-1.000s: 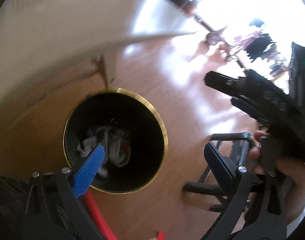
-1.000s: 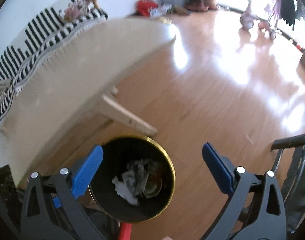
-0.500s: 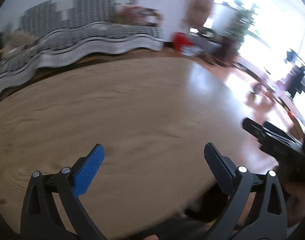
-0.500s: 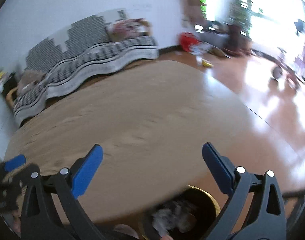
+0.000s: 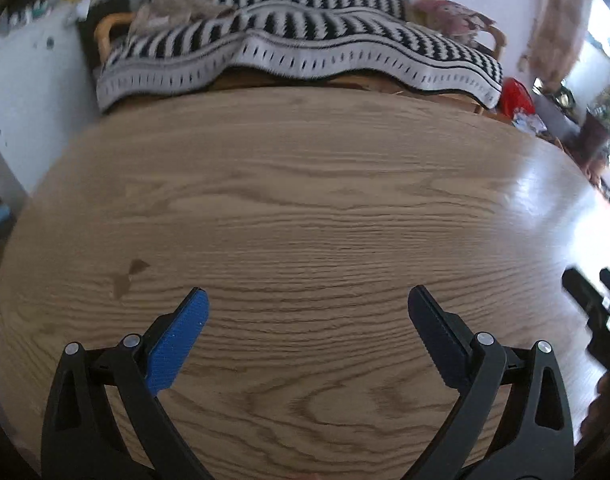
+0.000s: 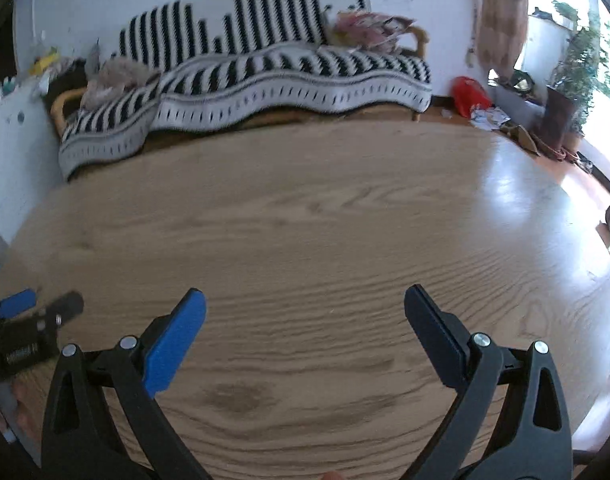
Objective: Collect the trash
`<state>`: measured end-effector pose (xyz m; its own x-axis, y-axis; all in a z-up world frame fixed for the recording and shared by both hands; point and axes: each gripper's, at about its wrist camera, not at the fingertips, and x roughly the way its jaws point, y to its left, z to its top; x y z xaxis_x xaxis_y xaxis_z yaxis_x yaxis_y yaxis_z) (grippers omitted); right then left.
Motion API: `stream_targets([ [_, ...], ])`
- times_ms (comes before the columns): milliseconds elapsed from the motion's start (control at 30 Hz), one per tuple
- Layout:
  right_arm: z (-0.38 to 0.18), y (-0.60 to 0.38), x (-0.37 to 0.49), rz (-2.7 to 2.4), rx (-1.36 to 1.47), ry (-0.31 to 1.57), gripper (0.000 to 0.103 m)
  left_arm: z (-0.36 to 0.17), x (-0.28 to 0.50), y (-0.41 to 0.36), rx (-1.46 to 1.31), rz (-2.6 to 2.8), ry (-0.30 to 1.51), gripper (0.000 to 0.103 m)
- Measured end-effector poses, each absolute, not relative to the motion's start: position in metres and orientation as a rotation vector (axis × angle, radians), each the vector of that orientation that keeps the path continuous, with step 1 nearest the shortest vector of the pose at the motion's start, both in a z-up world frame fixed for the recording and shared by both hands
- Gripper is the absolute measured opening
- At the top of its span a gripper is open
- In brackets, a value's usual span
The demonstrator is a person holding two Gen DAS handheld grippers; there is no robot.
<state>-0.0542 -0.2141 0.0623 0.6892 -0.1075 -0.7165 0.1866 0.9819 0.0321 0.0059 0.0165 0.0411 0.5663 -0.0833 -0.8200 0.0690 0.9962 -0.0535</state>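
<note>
My left gripper is open and empty over a bare oval wooden table. My right gripper is open and empty over the same table. I see no trash on the tabletop in either view. The black bin with the gold rim is out of both views. The right gripper shows at the right edge of the left wrist view. The left gripper shows at the left edge of the right wrist view.
A sofa with a black-and-white striped throw stands behind the table. A red bag and scattered paper lie on the floor at the back right, near potted plants. A white cabinet stands left.
Both grippers have swung up from above the bin, which holds crumpled paper, to face across the tabletop. The bin has left both views. Both stayed open and empty.
</note>
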Motion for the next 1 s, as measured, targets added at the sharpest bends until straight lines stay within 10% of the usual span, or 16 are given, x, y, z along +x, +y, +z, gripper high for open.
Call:
stream_targets([
  [1000, 0.053, -0.223, -0.061, -0.162, 0.099, 0.824, 0.096, 0.048, -0.007, 0.004, 0.095, -0.037, 0.918, 0.097],
])
